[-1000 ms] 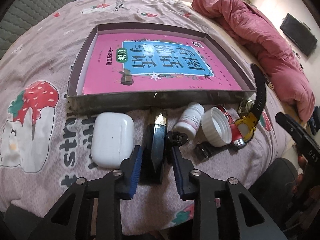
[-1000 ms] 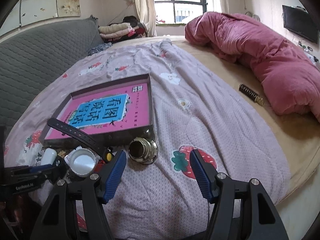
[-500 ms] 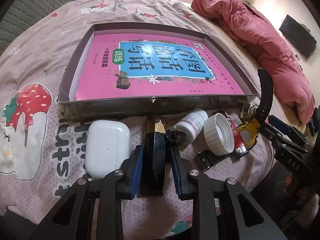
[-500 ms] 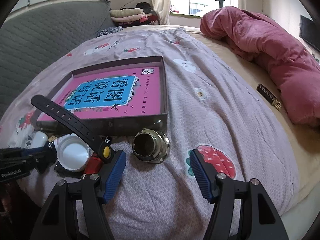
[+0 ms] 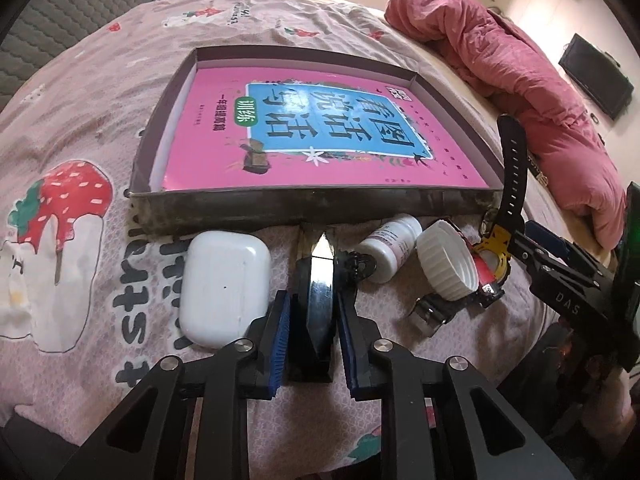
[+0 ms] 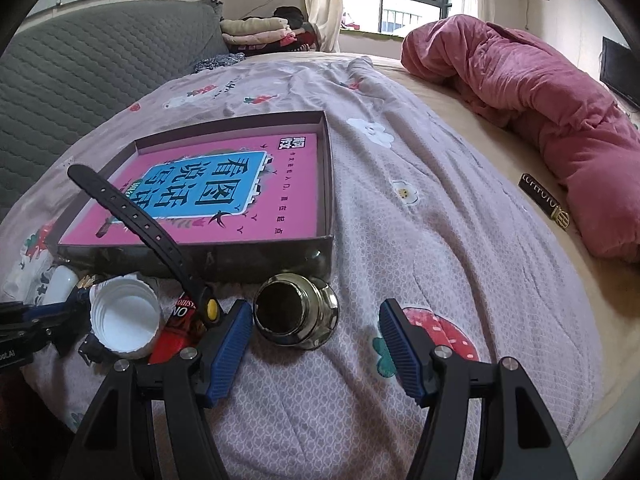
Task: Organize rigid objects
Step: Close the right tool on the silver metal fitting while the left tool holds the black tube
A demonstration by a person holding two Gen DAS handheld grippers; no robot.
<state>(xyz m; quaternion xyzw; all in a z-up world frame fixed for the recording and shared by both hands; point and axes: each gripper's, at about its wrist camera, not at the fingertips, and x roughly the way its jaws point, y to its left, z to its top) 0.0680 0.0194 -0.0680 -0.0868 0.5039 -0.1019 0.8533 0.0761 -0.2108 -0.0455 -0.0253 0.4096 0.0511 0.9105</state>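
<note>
We note the left gripper (image 5: 312,332) closing its jaws on the dark glossy case (image 5: 313,312) lying before the tray (image 5: 312,210), presumably to lift it in, while the right gripper (image 6: 316,344), jaws spread, lines up around the metal jar (image 6: 296,312).

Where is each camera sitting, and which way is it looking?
Left wrist: sits on the left gripper, looking down past its fingers closing around a black glossy bar toward the tray; the right gripper's tip shows too.
Right wrist: sits on the right gripper, open, looking at the metal jar, bed and window.
Both show the tray, white cap and watch strap.
</note>
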